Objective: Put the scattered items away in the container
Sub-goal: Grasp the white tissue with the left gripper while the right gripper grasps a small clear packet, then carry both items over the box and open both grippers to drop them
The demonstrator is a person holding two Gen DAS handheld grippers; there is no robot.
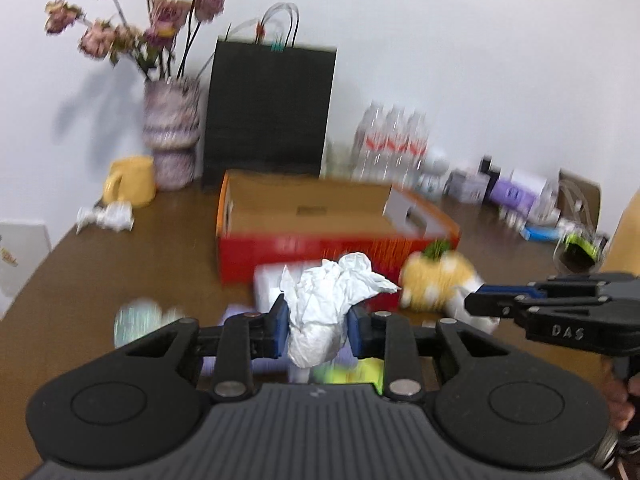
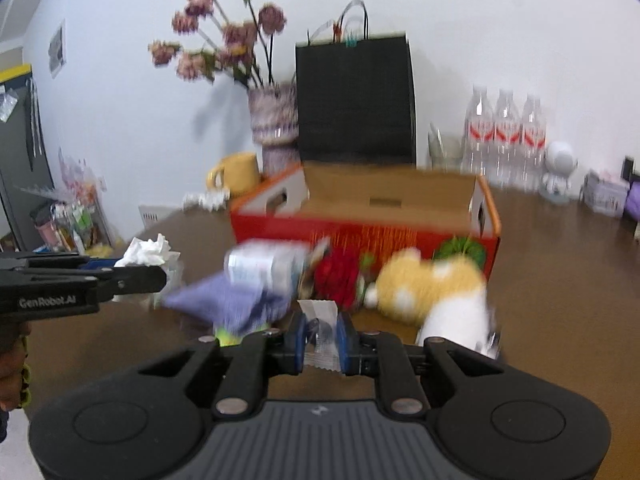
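Note:
My left gripper [image 1: 318, 330] is shut on a crumpled white tissue [image 1: 332, 300] and holds it above the table, in front of the open red cardboard box [image 1: 304, 248]. My right gripper [image 2: 322, 340] is shut on a small clear plastic packet [image 2: 320, 332]. The box [image 2: 400, 232] stands just beyond it. In front of the box lie a yellow plush toy [image 2: 428, 284], a purple cloth [image 2: 224, 300], a white bottle [image 2: 264, 266] and a red item [image 2: 336, 276]. The left gripper with its tissue [image 2: 148, 250] shows at the left of the right wrist view.
A black paper bag [image 1: 268, 112], a vase of dried flowers [image 1: 172, 132] and a yellow mug [image 1: 130, 180] stand behind the box. Another crumpled tissue [image 1: 106, 216] lies by the mug. Water bottles [image 2: 504, 136] and small boxes [image 1: 512, 192] line the back right.

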